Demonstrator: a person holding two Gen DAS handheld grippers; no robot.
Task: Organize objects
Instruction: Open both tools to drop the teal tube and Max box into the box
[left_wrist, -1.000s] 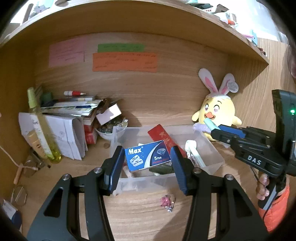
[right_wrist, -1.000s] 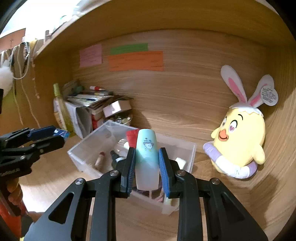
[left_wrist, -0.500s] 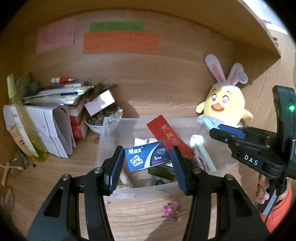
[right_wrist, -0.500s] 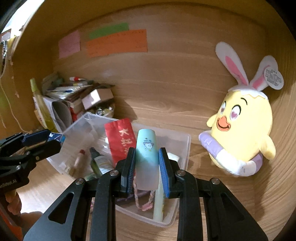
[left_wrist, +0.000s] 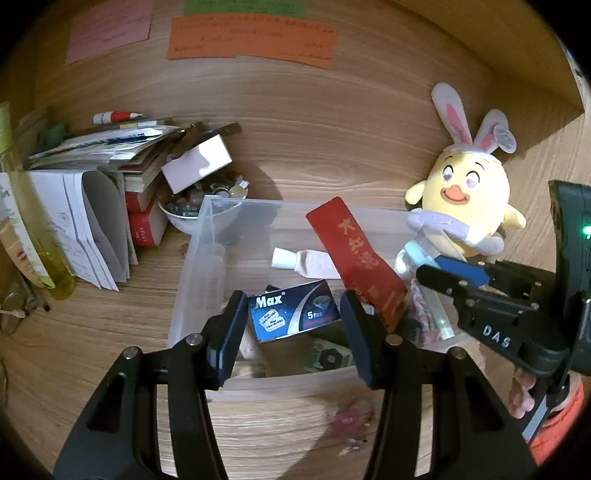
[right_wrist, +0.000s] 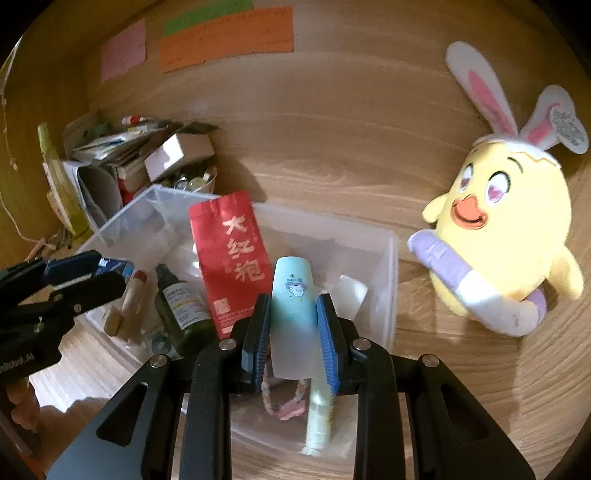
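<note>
Both grippers loaded over the clear bin (left_wrist: 192, 258).
Left wrist: my left gripper (left_wrist: 291, 325) clamps the blue Max box (left_wrist: 293, 314) by its short ends; light, crushable card. Right wrist: my right gripper (right_wrist: 293, 332) pinches the mint tube (right_wrist: 291, 306) mid-body above the bin; smooth, probably slippery.

Blue "Max" blade box (left_wrist: 293, 315), label up and slightly tilted, clamped between left gripper (left_wrist: 291, 328) pads above clear plastic bin (left_wrist: 192, 258). Mint-and-frosted tube (right_wrist: 293, 314) with small cartoon print, upright, pinched between right gripper (right_wrist: 293, 328) pads over same bin's right end.
</note>
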